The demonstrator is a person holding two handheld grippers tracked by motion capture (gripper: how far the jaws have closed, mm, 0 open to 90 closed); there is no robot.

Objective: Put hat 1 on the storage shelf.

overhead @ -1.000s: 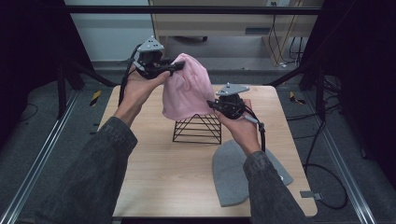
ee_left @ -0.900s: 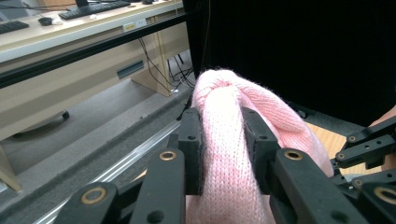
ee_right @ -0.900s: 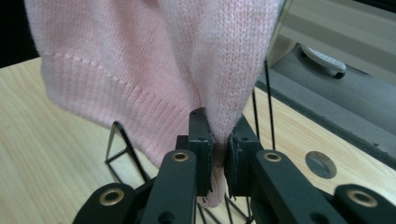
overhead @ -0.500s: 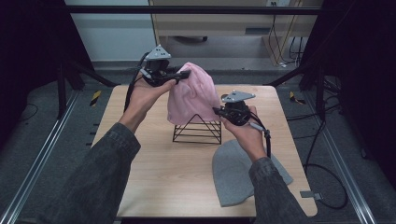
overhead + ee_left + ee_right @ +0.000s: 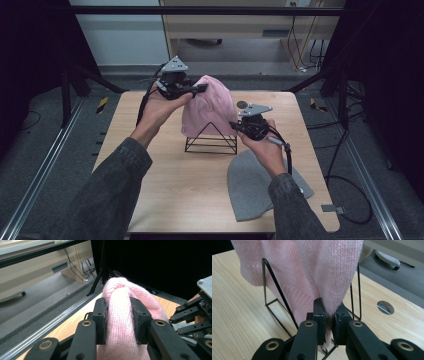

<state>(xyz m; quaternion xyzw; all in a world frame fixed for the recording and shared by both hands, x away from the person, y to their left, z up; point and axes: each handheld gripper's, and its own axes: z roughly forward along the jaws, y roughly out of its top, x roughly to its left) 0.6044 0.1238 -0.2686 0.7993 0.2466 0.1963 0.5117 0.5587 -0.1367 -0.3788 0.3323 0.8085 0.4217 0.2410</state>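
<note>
Behind pink beanie [image 5: 210, 107], wire stand [image 5: 211, 141] half hidden.

hat [image 5: 210, 102] over wire stand [image 5: 211, 140], second hat [image 5: 257, 185] right-front

Pink knit beanie [image 5: 210, 107] draped upright over black wire pyramid stand [image 5: 211, 142], crown bunched, hem hanging

High view: fixed above the person's side, facing forward and down on the whole table [image 5: 165, 190], fairly far off. Left gripper view: rides its gripper, very close to the pink hat [image 5: 120, 322], facing across the table edge toward floor and a dark backdrop. Right gripper view: low, close, tilted up, probably from the table's right side. All three share the hat; the right gripper view and the high view share the wire stand [image 5: 274, 287].
</note>
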